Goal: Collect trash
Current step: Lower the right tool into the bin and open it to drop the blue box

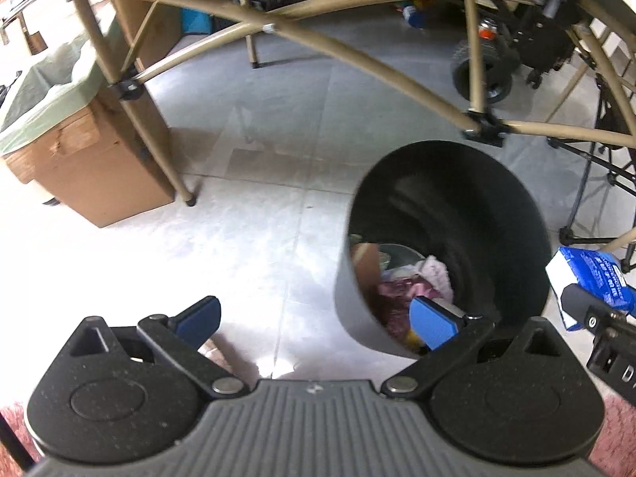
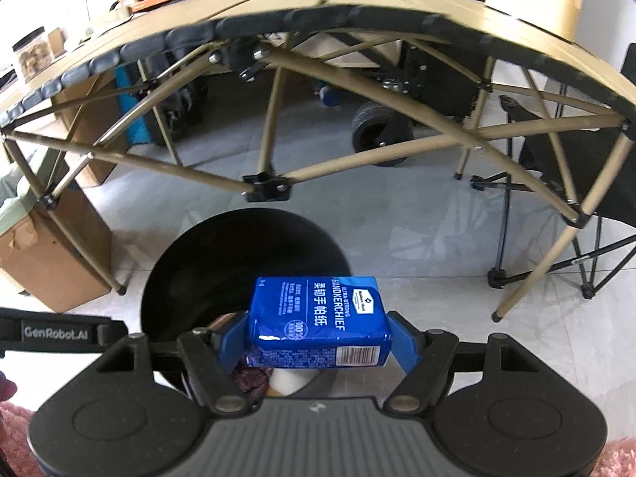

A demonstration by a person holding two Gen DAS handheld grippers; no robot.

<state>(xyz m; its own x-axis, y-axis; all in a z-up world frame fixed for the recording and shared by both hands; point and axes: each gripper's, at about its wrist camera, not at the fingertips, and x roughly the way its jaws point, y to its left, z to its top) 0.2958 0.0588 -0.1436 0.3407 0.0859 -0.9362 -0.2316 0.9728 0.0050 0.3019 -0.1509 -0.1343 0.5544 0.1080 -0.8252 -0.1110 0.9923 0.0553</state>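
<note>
Blue tissue pack (image 2: pixel 318 320) pinched over the black bin (image 2: pixel 190 262).
Squeezed from both sides by the right gripper (image 2: pixel 318 342), just above the bin's near rim. Left gripper (image 1: pixel 314 324) spread wide and empty, with the bin just ahead to its right.

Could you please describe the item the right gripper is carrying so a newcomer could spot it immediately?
Find the dark round trash bin on the tiled floor below the folding table. Above its rim, the right gripper clamps a blue handkerchief tissue pack, the only glossy blue packet with white lettering and a barcode.
</note>
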